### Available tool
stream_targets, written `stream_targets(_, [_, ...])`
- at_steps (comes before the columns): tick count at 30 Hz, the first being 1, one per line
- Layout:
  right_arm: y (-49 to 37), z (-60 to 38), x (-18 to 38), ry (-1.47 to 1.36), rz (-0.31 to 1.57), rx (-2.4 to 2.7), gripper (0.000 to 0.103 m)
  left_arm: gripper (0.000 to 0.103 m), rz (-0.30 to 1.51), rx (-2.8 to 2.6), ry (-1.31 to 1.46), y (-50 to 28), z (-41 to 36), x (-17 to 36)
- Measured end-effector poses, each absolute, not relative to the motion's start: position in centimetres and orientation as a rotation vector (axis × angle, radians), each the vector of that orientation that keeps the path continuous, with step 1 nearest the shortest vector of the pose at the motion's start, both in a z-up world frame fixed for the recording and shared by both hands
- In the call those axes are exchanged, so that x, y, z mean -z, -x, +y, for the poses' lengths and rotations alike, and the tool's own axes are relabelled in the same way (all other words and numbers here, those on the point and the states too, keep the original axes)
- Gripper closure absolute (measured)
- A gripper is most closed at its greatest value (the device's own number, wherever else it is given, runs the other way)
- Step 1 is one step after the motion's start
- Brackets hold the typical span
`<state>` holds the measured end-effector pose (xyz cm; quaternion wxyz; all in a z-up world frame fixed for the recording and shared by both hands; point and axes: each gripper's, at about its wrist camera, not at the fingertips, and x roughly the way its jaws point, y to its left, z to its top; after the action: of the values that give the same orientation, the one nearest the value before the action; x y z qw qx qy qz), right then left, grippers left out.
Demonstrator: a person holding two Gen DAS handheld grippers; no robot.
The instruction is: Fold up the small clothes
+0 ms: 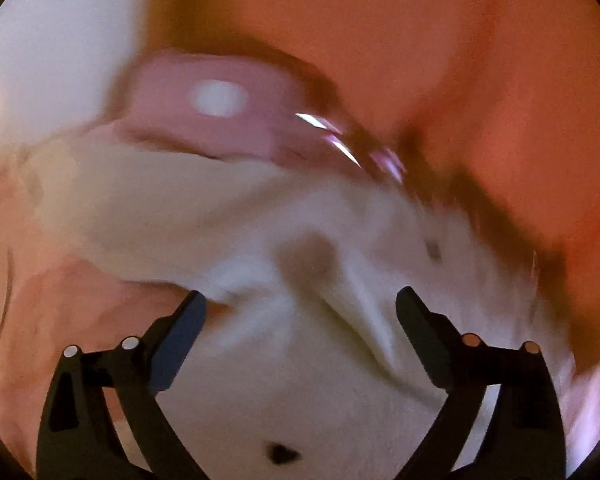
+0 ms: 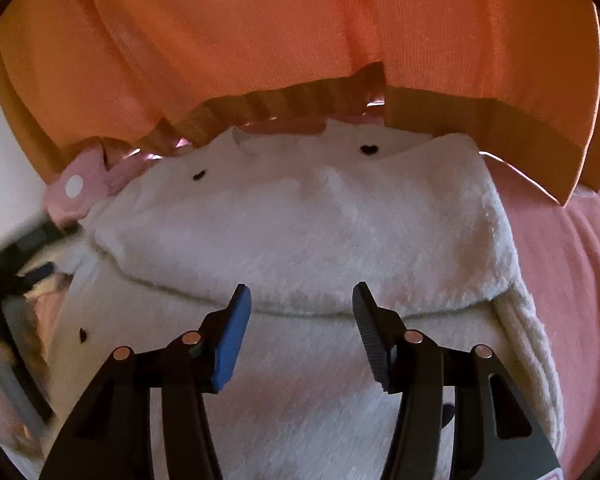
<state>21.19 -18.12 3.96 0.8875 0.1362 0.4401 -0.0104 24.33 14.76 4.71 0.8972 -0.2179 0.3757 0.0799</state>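
1. The white fleece garment (image 2: 300, 232) already carries one fold; its doubled edge runs just ahead of the right gripper (image 2: 302, 300), at 12 o'clock.
2. Both the right and left gripper (image 1: 300, 300) gape open, holding nothing.
3. Orange cloth (image 2: 260, 40) crowds 12 o'clock; pink fabric (image 2: 572, 280) lies at 3.

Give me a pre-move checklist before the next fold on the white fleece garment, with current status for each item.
1. Right hand-held gripper open, holding nothing: ok.
2. Left hand-held gripper open, nothing clamped: ok.
3. White fleece garment already folded over once, fold edge lying between the right fingers: ok.
4. Left wrist view sharp enough to aim: not ok, motion-blurred.
5. Orange cloth clear of the fleece: not ok, it overlaps the far edge.
6. Pink polka-dot piece free of the fleece: cannot tell.
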Motion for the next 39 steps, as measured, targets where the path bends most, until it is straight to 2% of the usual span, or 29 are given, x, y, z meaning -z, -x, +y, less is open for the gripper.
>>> stream_targets(3, [-20.6,-19.3,-3.7,-0.293,0.929,0.023,0.049,0.007,0.762,-0.313,0.631,-24.0,22.8,-4.4])
stream_targets(9, [-17.5,-19.4,-4.3,-0.287,0.921,0.026,0.045,0.007,0.802,-0.579,0.513,-25.9,34.5,-2.6])
stream_targets(11, [-17.7,-19.3,-4.1,-0.288,0.928,0.024,0.045,0.007,0.838,-0.613,0.559,-26.8,38.0,-1.3])
stream_targets(14, [-17.8,-18.9,-3.8,-0.28,0.935,0.025,0.045,0.014,0.877,-0.615,0.669,-27.5,41.1,0.9])
stream_targets(15, [-17.8,-18.8,-3.8,-0.274,0.935,0.025,0.045,0.023,0.849,-0.638,0.642,-27.7,41.2,0.7])
stream_targets(16, [-17.7,-18.7,-3.8,-0.272,0.934,0.026,0.045,0.049,0.826,-0.619,0.615,-28.1,40.9,0.3])
stream_targets(17, [-17.7,-18.7,-3.8,-0.273,0.933,0.026,0.045,0.061,0.832,-0.583,0.597,-28.7,40.5,0.1])
stream_targets(18, [-17.7,-18.9,-3.8,-0.274,0.933,0.026,0.045,0.079,0.85,-0.567,0.574,-29.4,39.6,-0.3])
stream_targets(19, [-17.6,-19.0,-3.8,-0.274,0.932,0.028,0.044,0.092,0.834,-0.56,0.559,-29.7,38.9,-1.0])
stream_targets(24, [-17.5,-19.4,-4.0,-0.3,0.92,0.039,0.044,0.095,0.654,-0.349,0.37,-30.1,28.5,-9.4])
stream_targets(26, [-17.5,-19.6,-4.3,-0.306,0.911,0.041,0.044,0.095,0.587,-0.159,0.312,-29.1,20.8,-13.3])
stream_targets(29, [-17.3,-20.3,-4.7,-0.326,0.899,0.044,0.043,0.095,0.562,0.1,0.263,-26.6,10.4,-15.6])
stream_targets(32, [-17.3,-21.1,-4.7,-0.337,0.898,0.058,0.039,0.091,0.657,0.331,0.222,-24.4,0.5,-13.4])
stream_targets(33, [-17.2,-21.6,-4.5,-0.344,0.904,0.064,0.039,0.085,0.702,0.38,0.219,-23.9,-1.8,-12.0])
stream_targets(34, [-17.2,-22.0,-4.4,-0.349,0.91,0.07,0.039,0.073,0.772,0.422,0.217,-23.4,-3.9,-9.7])
stream_targets(35, [-17.2,-22.4,-4.2,-0.356,0.915,0.079,0.039,0.068,0.819,0.424,0.215,-22.9,-4.9,-8.2])
stream_targets(38, [-17.0,-24.0,-4.3,-0.395,0.914,0.102,0.038,0.063,0.897,0.399,0.243,-22.2,-4.1,-4.9])
stream_targets(39, [-16.9,-24.5,-4.4,-0.417,0.909,0.105,0.038,0.056,0.897,0.376,0.242,-21.6,-2.9,-5.0])
